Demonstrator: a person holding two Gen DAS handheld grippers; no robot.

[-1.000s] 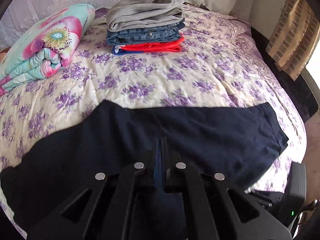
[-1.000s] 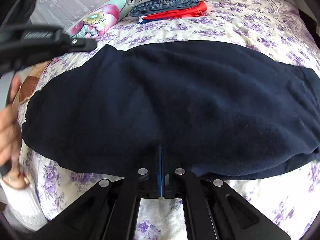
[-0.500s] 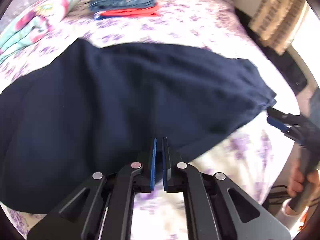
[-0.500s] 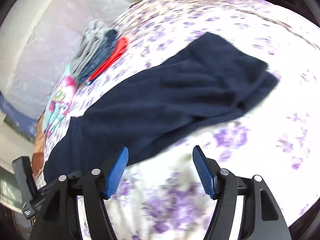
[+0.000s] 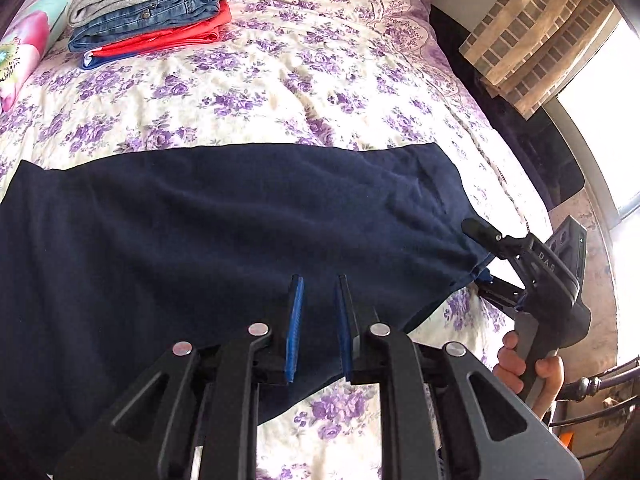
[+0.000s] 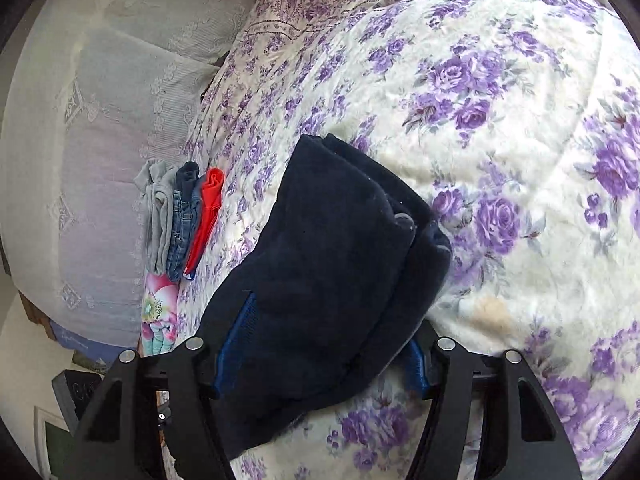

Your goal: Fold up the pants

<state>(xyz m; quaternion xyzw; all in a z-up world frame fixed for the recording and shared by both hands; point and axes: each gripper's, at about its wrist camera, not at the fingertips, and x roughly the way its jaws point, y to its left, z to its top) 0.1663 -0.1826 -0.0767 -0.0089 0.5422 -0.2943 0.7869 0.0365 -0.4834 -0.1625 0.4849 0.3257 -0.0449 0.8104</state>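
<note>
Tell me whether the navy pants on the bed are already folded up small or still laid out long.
Still laid out long: the navy pants stretch flat across the flowered bedspread in one long band.

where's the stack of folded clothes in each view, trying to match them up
Left wrist view: stack of folded clothes at top left, far across the bed.
Right wrist view: same stack at middle left, seen turned on its side.
Shared landmark: the navy pants.
</note>
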